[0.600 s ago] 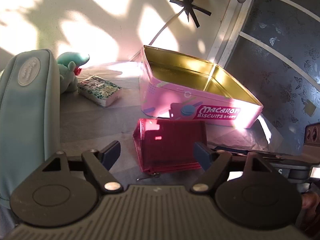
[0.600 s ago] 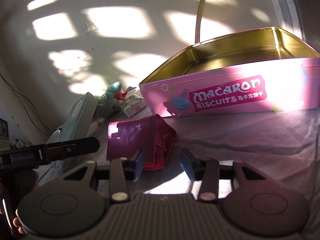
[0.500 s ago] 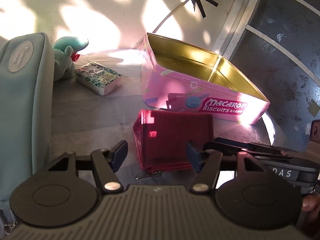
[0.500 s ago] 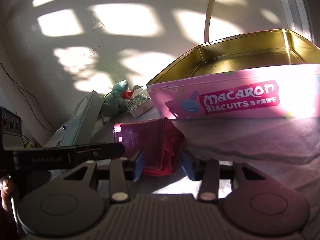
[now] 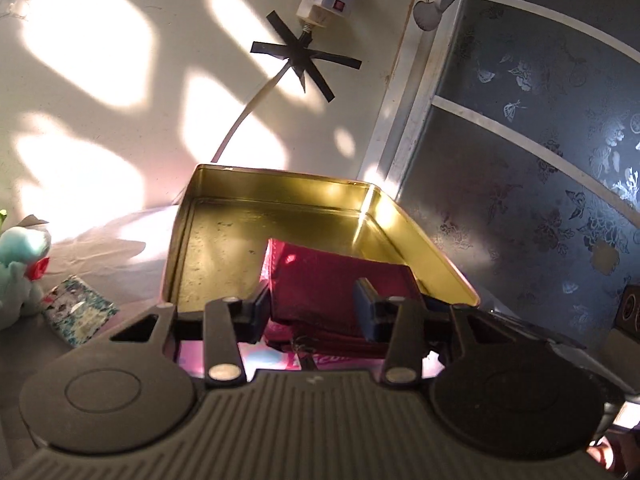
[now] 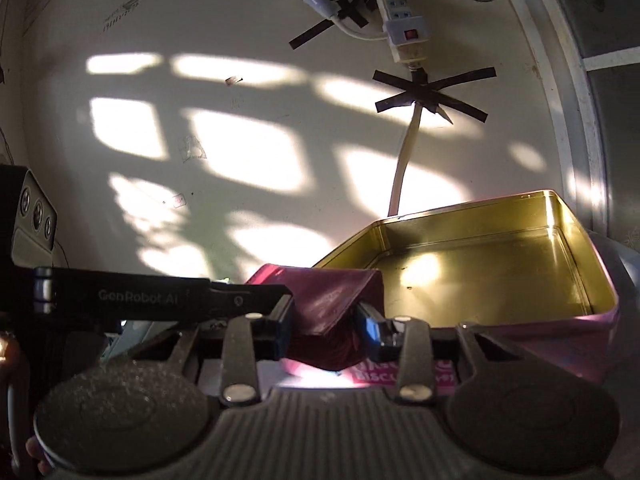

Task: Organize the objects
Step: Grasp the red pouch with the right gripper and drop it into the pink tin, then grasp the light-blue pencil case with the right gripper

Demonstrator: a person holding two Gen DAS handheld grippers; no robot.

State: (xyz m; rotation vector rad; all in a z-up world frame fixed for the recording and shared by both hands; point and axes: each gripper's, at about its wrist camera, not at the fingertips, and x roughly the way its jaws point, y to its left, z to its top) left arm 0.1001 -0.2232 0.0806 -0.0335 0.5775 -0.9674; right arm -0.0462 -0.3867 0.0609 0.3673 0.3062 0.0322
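Sunlit cream wall with taped cable (image 5: 256, 102) behind bench; both left tongs (image 5: 316, 308) and right tongs (image 6: 326, 322) grip dark red fabric wallet (image 5: 340, 288), held over open gold-lined pink biscuit tin's (image 6: 576, 280) near rim.

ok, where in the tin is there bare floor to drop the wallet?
The biscuit tin floor is bare along its left and far walls. The red wallet, clamped by the left gripper and right gripper, crowds the near rim.
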